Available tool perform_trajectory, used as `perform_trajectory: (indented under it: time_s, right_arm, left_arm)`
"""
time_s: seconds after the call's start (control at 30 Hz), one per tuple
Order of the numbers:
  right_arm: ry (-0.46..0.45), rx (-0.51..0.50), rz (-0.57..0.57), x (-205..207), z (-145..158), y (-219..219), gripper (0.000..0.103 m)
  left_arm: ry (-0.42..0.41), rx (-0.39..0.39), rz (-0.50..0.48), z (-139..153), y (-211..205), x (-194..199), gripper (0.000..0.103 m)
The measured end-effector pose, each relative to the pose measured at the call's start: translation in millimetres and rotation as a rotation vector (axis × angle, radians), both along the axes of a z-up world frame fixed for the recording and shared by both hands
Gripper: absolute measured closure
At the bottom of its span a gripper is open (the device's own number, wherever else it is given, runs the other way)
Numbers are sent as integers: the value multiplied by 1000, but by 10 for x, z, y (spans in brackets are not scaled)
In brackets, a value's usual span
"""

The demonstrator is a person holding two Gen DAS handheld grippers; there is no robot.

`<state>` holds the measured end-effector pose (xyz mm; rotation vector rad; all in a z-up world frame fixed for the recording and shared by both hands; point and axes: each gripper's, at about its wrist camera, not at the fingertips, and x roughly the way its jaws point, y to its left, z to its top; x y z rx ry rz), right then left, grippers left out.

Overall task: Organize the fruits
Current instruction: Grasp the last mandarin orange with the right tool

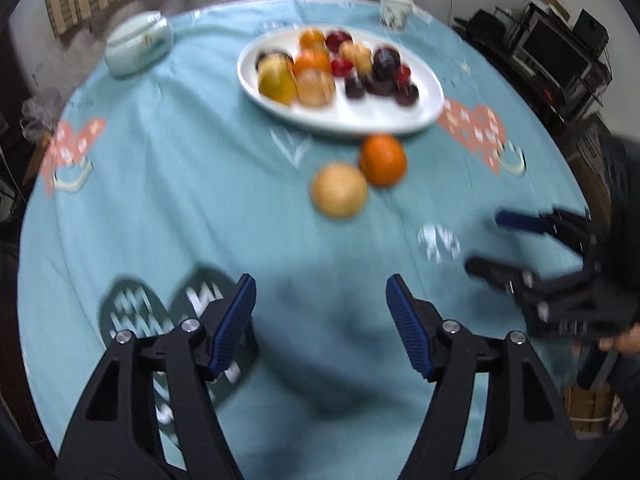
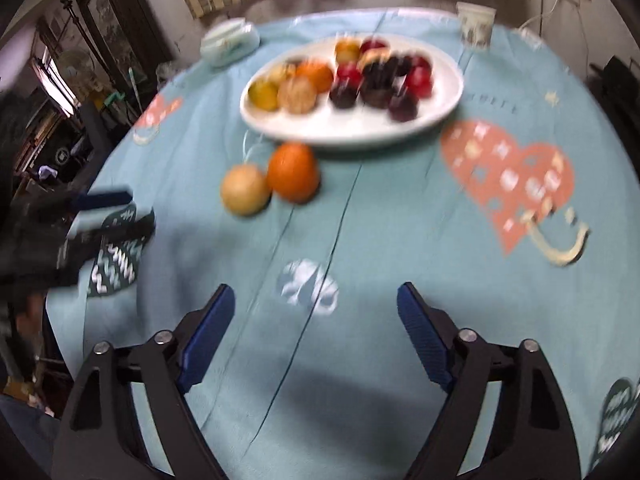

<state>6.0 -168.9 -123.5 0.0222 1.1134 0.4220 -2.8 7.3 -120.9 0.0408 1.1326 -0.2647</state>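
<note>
A white oval plate (image 1: 372,120) (image 2: 360,128) holds several fruits: oranges, yellow ones and dark red ones. An orange (image 1: 383,159) (image 2: 293,172) and a pale yellow fruit (image 1: 339,195) (image 2: 245,189) lie side by side on the cloth just in front of the plate. My left gripper (image 1: 321,292) hangs open over bare cloth, well short of both fruits, with nothing between its fingers. My right gripper (image 2: 316,300) is open and empty too, nearer the table's front. Each gripper shows at the edge of the other's view: the right gripper (image 1: 488,244), the left gripper (image 2: 132,212).
A round table under a light blue cloth (image 1: 200,184) (image 2: 400,220) with heart prints. A pale green lidded container (image 1: 138,46) (image 2: 230,42) stands at the back left, a paper cup (image 1: 394,10) (image 2: 476,24) at the back right. Shelves and clutter surround the table.
</note>
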Motion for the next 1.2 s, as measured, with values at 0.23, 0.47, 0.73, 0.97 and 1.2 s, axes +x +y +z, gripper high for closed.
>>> perform_trajectory:
  time_s: [0.23,0.47,0.73,0.97,1.2]
  right_arm:
    - [-30,37,-45,380,83,183,32]
    - [-8,23,-58,776,-6,396,32]
    - [74,61,-29,970,-211,440,63]
    - [39,107,-27,747,-23,212,64]
    - [64,130,-82,310,16,-200,64]
  left_arm:
    - [-17,8,55,30,157,-202,33]
    - [-11,-2,109,67,337,-240,33]
    - [2,-8,111,45,315,-178,32]
    - [-45,11,89,97,95,88,32]
    - [-71,53,43,-43,-247,567,32]
